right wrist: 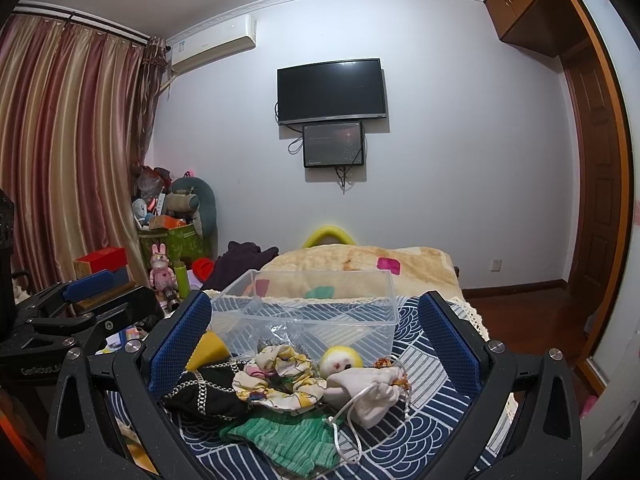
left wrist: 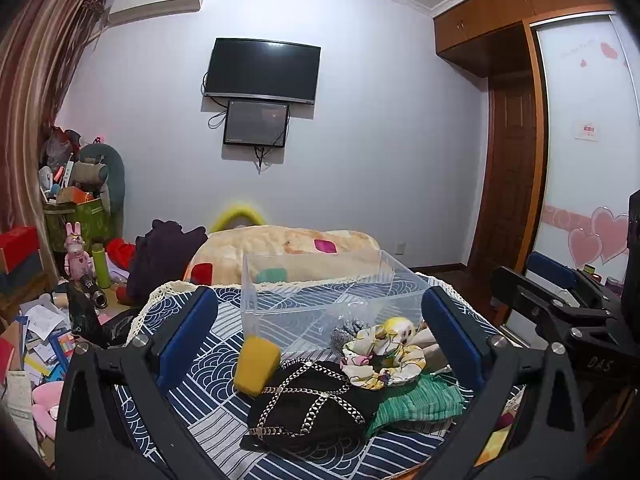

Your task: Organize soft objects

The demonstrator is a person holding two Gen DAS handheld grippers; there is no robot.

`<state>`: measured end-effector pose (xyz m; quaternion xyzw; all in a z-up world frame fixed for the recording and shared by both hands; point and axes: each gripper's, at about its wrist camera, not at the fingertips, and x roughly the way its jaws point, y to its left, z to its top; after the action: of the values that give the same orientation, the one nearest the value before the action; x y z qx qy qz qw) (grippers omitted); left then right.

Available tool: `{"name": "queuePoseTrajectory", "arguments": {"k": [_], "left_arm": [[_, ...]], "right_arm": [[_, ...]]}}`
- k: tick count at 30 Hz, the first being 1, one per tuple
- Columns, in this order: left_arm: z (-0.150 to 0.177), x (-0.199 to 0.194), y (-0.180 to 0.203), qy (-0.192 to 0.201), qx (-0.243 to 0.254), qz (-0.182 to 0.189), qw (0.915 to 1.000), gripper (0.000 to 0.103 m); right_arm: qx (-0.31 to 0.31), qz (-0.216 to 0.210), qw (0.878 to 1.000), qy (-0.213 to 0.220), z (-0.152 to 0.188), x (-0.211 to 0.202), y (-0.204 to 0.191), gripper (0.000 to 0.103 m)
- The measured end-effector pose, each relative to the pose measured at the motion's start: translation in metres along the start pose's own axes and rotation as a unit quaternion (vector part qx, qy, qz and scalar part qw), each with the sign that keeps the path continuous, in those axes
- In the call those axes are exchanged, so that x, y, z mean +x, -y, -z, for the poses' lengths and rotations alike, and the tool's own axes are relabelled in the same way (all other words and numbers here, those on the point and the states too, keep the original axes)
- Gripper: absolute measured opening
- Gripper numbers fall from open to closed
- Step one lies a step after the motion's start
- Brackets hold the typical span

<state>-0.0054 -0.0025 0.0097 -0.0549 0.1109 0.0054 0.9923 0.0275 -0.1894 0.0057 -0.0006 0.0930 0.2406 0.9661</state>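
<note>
Soft things lie heaped on the blue patterned cloth [left wrist: 208, 408] at the near end of the bed: a black cloth with chain trim [left wrist: 308, 404], a green knit [left wrist: 420, 400], a floral scrunchie [left wrist: 380, 360], a yellow sponge [left wrist: 256, 364], a yellow-headed doll [right wrist: 340, 360] and a white drawstring pouch [right wrist: 372, 396]. A grey knit piece [left wrist: 346, 330] sits just behind the scrunchie. The sponge leans against the front wall of the clear bin [left wrist: 320, 280], which stands just beyond the heap and holds nothing that can be made out. The pouch's cord trails over the green knit.

Behind the bin lies a cream blanket [left wrist: 280, 248] with coloured patches, and a dark garment [left wrist: 164, 252] beside it. On the far wall hang a TV [left wrist: 262, 70] and a smaller screen [left wrist: 256, 123] under it. Boxes, papers and a pink rabbit figure [left wrist: 78, 254] crowd the floor by the curtain [right wrist: 60, 160].

On the right gripper's body, seen from the left camera, "DAS" can be read; other lettering is too blurred.

Both grippers hover level over the heap, side by side, pointing toward the bin. The left gripper [left wrist: 318, 336] has its jaws spread wide around the heap, touching nothing. The right gripper [right wrist: 316, 344] is likewise spread wide and holds nothing.
</note>
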Motion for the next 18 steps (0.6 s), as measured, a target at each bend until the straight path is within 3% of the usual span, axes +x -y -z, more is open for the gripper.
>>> {"name": "queuePoseTrajectory", "arguments": {"k": [18], "left_arm": [[-0.0009, 0.0, 0.0014, -0.01, 0.002, 0.015, 0.9998, 0.103]], "right_arm": [[0.004, -0.001, 1.0, -0.005, -0.0002, 0.003, 0.0023, 0.103]]}}
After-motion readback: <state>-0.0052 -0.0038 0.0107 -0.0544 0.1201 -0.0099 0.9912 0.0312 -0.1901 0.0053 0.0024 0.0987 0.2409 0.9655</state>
